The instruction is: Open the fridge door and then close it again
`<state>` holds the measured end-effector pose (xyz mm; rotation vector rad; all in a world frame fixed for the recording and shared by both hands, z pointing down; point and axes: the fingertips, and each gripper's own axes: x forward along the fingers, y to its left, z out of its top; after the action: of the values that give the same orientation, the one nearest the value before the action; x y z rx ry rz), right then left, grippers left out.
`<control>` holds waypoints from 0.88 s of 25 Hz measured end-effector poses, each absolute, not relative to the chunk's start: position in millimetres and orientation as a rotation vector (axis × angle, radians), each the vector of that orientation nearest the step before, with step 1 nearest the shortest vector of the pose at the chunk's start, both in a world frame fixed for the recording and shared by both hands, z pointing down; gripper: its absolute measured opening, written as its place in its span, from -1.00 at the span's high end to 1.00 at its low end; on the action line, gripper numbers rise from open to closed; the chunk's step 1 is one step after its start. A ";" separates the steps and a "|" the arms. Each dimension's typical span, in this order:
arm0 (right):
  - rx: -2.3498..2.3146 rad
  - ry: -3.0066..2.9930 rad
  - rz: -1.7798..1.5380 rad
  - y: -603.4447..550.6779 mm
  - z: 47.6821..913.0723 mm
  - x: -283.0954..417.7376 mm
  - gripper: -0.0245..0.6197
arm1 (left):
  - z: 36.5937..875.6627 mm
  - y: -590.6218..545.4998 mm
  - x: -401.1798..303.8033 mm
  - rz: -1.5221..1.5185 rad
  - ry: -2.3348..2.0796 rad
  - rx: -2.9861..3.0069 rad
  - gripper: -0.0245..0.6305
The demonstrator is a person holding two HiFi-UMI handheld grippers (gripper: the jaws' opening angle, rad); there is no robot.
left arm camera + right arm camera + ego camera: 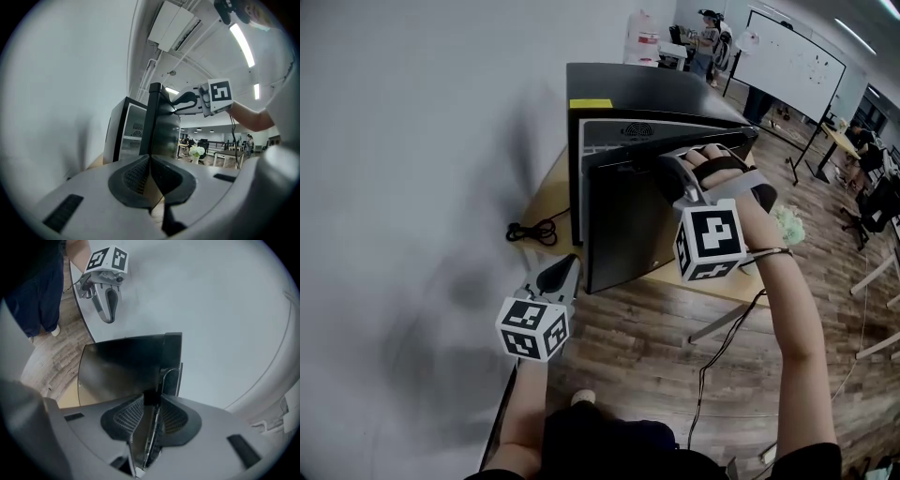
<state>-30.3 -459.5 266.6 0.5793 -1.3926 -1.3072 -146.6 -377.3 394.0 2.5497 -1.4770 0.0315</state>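
A small black fridge (647,94) stands on a wooden table (546,202), and its door (628,225) hangs partly open toward me. My right gripper (672,176) is shut on the door's top edge, the thin panel (152,401) pinched between its pads. In the right gripper view the dark door face (122,366) runs away below the jaws. My left gripper (560,276) hovers left of the door, shut and holding nothing, close to the white wall. From the left gripper view I see the door's edge (164,131), the lit interior (129,133) and the right gripper (185,101) on top.
A black cable (534,230) lies coiled on the table beside the fridge. The white wall (412,187) fills the left side. A whiteboard (787,61), desks, an office chair (872,211) and people stand at the back right. White flowers (787,225) sit right of my right arm.
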 end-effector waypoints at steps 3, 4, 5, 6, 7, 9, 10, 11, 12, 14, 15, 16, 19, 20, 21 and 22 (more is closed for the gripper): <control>0.592 -1.394 -1.290 -474.9 267.0 -38.8 0.67 | 393.3 -391.5 -154.0 0.025 -1.469 2.557 0.89; 0.596 -1.394 -1.284 -479.3 267.2 -41.1 0.67 | 393.3 -395.4 -156.3 0.024 -1.466 2.559 0.89; 0.601 -1.393 -1.278 -483.2 267.3 -43.0 0.67 | 393.3 -398.6 -158.5 0.023 -1.463 2.561 0.89; 0.605 -1.392 -1.272 -486.7 267.4 -44.6 0.67 | 393.4 -401.3 -160.5 0.024 -1.460 2.563 0.89; 0.610 -1.391 -1.267 -490.1 267.6 -45.9 0.67 | 393.6 -404.0 -162.5 0.024 -1.458 2.564 0.89; 0.620 -1.387 -1.258 -497.2 267.8 -48.2 0.67 | 394.4 -409.7 -166.8 0.023 -1.453 2.567 0.89; 0.626 -1.384 -1.254 -501.0 267.9 -49.8 0.66 | 394.9 -412.6 -169.5 0.023 -1.450 2.568 0.89; 0.632 -1.381 -1.250 -504.8 268.0 -51.6 0.66 | 395.4 -415.4 -172.5 0.023 -1.448 2.569 0.89; 0.638 -1.378 -1.245 -508.5 268.0 -53.6 0.66 | 395.9 -417.9 -175.5 0.023 -1.445 2.570 0.89; 0.646 -1.372 -1.232 -515.8 268.1 -57.0 0.66 | 397.0 -422.3 -180.9 0.023 -1.439 2.570 0.89; 0.650 -1.369 -1.225 -519.8 268.2 -58.2 0.66 | 397.8 -424.6 -182.8 0.024 -1.436 2.570 0.89; 0.654 -1.365 -1.219 -523.8 268.5 -58.8 0.66 | 398.9 -426.8 -184.3 0.024 -1.433 2.570 0.89; 0.675 -1.352 -1.204 -534.8 269.7 -60.8 0.66 | 402.8 -431.3 -188.9 0.024 -1.423 2.567 0.89; 0.682 -1.348 -1.198 -537.6 269.7 -62.0 0.66 | 403.5 -431.7 -190.9 0.023 -1.421 2.567 0.89; 0.689 -1.343 -1.192 -540.1 269.4 -63.3 0.66 | 403.7 -431.7 -193.0 0.023 -1.418 2.567 0.89; 0.697 -1.339 -1.184 -542.9 269.0 -64.4 0.66 | 403.7 -431.9 -194.9 0.023 -1.416 2.569 0.89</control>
<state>-64.4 -542.9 269.0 0.6972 -1.3393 -1.1839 -194.9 -431.9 403.7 2.5687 -1.4162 0.0234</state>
